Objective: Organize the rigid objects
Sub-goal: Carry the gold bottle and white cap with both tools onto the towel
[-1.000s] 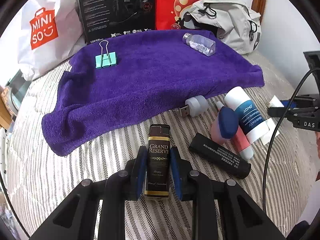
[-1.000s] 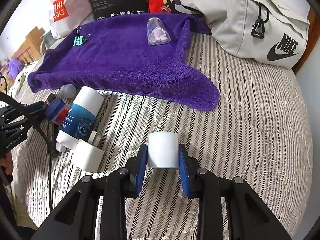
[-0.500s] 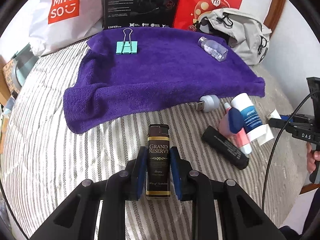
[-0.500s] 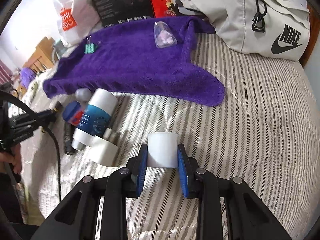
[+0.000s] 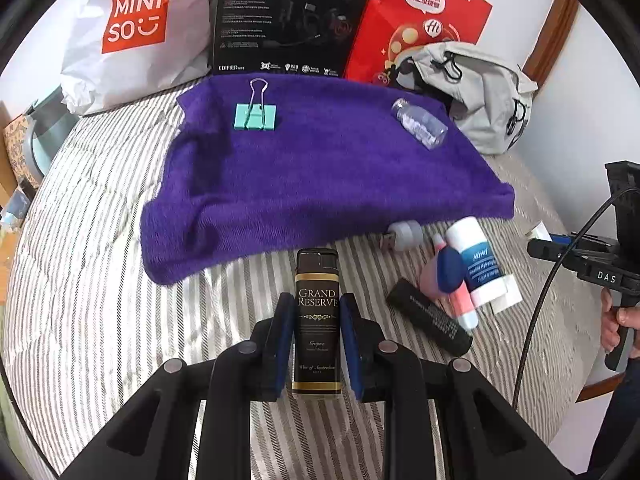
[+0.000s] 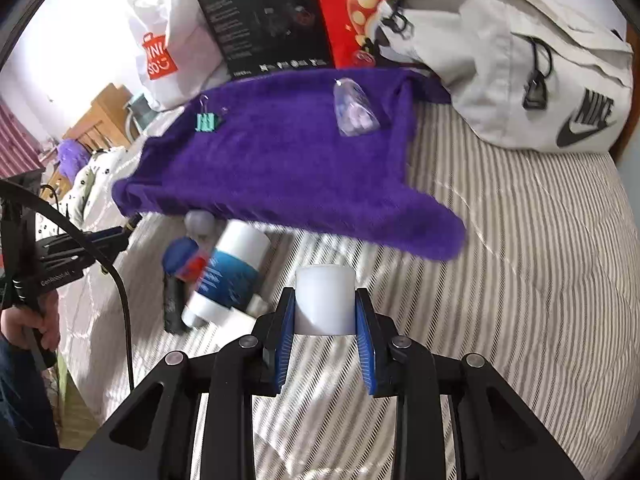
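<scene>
Left wrist: black gold-lettered lighter [image 5: 317, 320], probably.

"GRAND RESERVE" is printed in gold on the black rectangular lighter [image 5: 317, 320]; the smaller script beneath it cannot be made out. "MINISO" is read in white on the red patch of the white plastic shopping bag [image 5: 134, 12] at the far left. "EDIFIER" is printed along the lower edge of the black cardboard box [image 5: 288, 16]. "NIKE" is lettered in black on the grey fabric bag [image 6: 592, 116] at the far right. "DAS" is marked on the right tongs [image 5: 606, 278].
</scene>
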Available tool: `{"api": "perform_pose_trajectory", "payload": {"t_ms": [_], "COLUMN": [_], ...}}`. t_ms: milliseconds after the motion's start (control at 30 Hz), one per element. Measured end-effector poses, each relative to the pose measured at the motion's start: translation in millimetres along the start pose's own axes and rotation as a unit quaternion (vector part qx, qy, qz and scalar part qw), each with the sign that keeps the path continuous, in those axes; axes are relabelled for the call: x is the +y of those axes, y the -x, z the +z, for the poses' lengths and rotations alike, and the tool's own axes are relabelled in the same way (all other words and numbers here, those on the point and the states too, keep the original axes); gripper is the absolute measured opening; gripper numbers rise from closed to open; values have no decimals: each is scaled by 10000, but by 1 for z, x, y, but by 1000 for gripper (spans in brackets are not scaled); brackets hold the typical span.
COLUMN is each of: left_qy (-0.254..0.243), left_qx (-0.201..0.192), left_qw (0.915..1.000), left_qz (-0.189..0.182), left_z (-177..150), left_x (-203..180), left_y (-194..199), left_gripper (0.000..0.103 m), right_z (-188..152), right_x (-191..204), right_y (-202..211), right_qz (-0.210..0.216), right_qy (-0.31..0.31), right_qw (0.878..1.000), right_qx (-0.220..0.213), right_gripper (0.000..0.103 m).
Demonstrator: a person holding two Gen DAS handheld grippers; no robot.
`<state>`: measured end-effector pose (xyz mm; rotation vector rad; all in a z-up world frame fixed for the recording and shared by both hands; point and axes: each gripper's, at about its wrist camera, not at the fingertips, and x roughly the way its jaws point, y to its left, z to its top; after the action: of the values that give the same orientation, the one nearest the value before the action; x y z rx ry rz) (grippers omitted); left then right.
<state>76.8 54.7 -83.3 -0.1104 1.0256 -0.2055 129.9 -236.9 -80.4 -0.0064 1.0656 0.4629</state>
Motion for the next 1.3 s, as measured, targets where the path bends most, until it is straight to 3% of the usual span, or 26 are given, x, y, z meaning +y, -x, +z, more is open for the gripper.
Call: {"api": "perform_pose_trajectory", "payload": {"t_ms": [367, 567, 933, 1300], "left_qy": [-14, -7, 33, -29], "left_qx": [-157, -234, -114, 128], "left_qw": [9998, 9997, 9999, 9993], "left_qz": [100, 117, 70, 360], "left_z": [41, 69, 107, 117], "left_x": [19, 29, 40, 47], "left_y": [6, -2, -43, -83], "left_gripper": [23, 23, 23, 23], "right_z": [65, 93, 108, 110], "right_x": [9, 3, -2, -5], "right_y": [-10, -39, -90, -99], "right_qz": [129, -59, -807, -775], "right_qy": [246, 321, 641, 688], "right_qw": [9992, 9994, 9941, 9942], "right_qx": [-273, -120, 344, 286], "right_gripper": [29, 29, 29, 29]}}
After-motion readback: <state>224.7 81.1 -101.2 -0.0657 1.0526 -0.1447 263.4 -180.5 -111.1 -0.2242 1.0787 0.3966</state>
